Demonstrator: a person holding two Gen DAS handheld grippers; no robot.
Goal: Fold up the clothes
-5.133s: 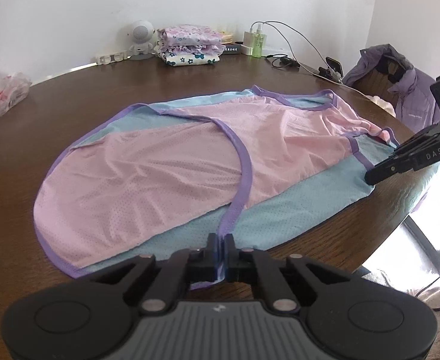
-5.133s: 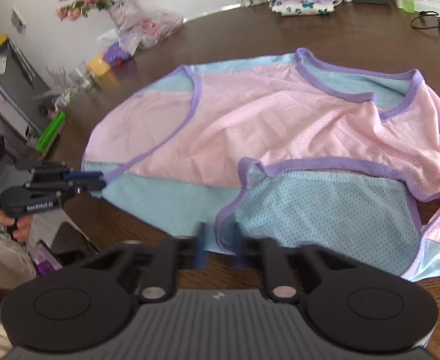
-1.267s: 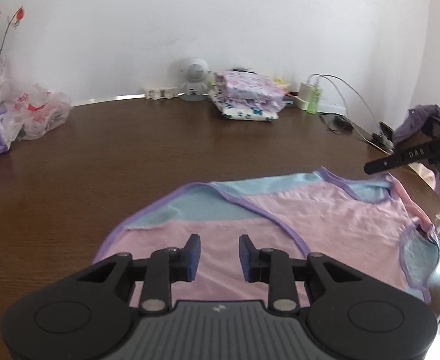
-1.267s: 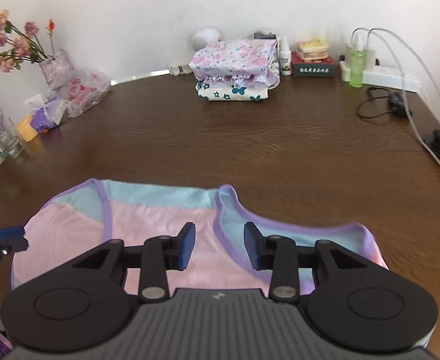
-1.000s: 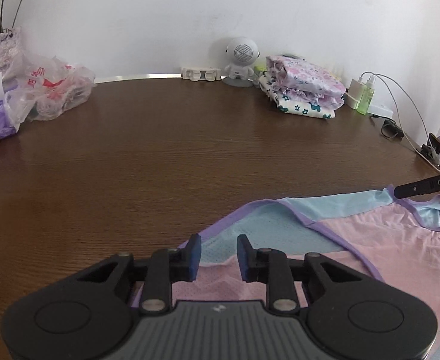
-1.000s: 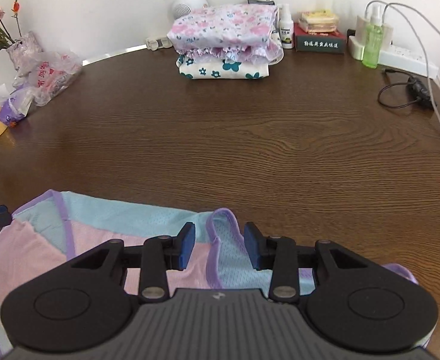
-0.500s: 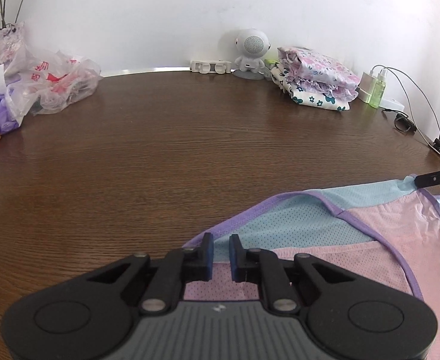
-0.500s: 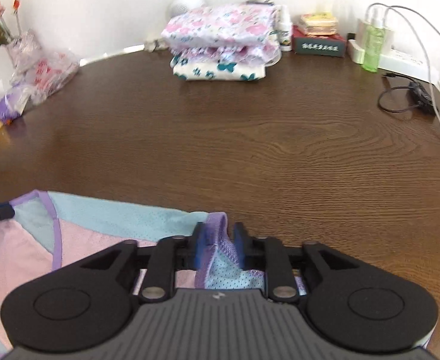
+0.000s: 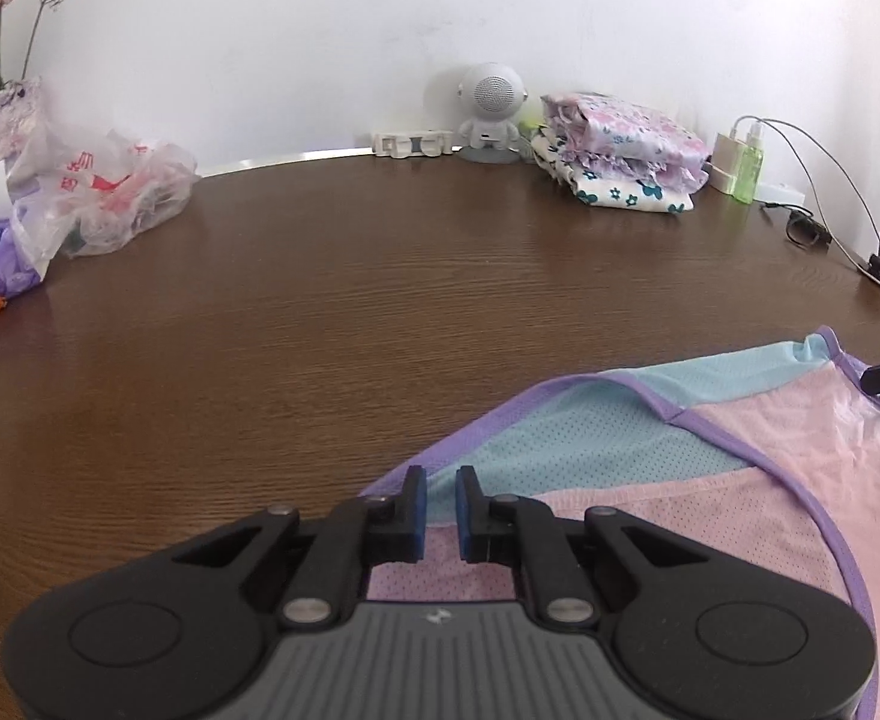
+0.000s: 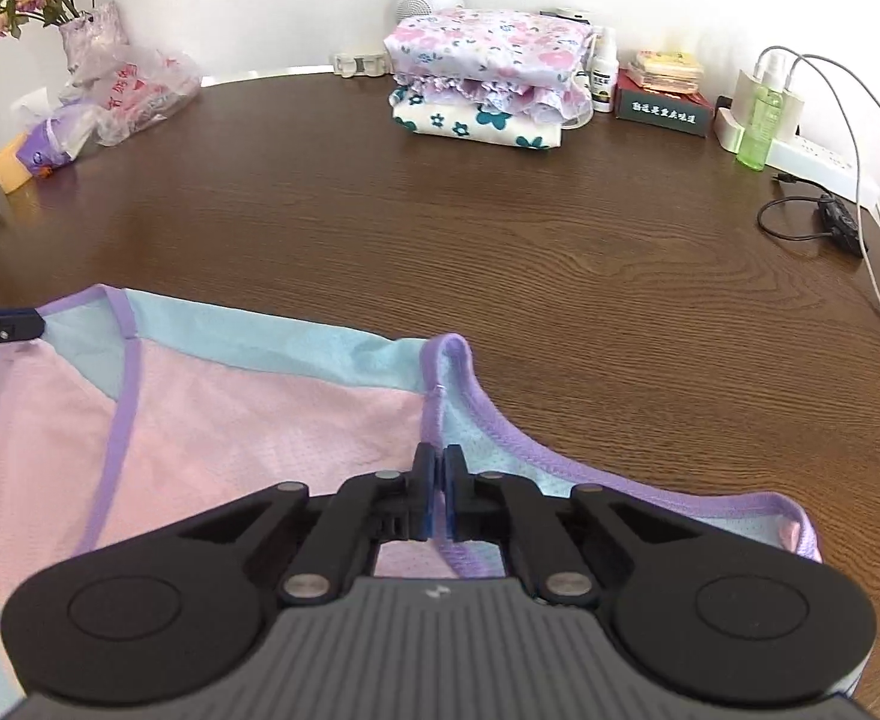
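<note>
**Right clamped, left not closed**

Right gripper (image 10: 438,489) pinches the purple trim of the shirt (image 10: 230,420). Left gripper (image 9: 438,507) has a narrow gap, fabric edge between its fingers. Shirt lies at the near edge of the desk (image 9: 380,312).

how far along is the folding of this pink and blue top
Done: two folded garments are stacked at the back of the table, and the pink and blue top lies doubled over. In hand: the right claw is shut on its purple-trimmed edge; the left claw sits at the other corner with a small gap, not clearly clamped. Left: further folds, likely adding it to the stack.
</note>
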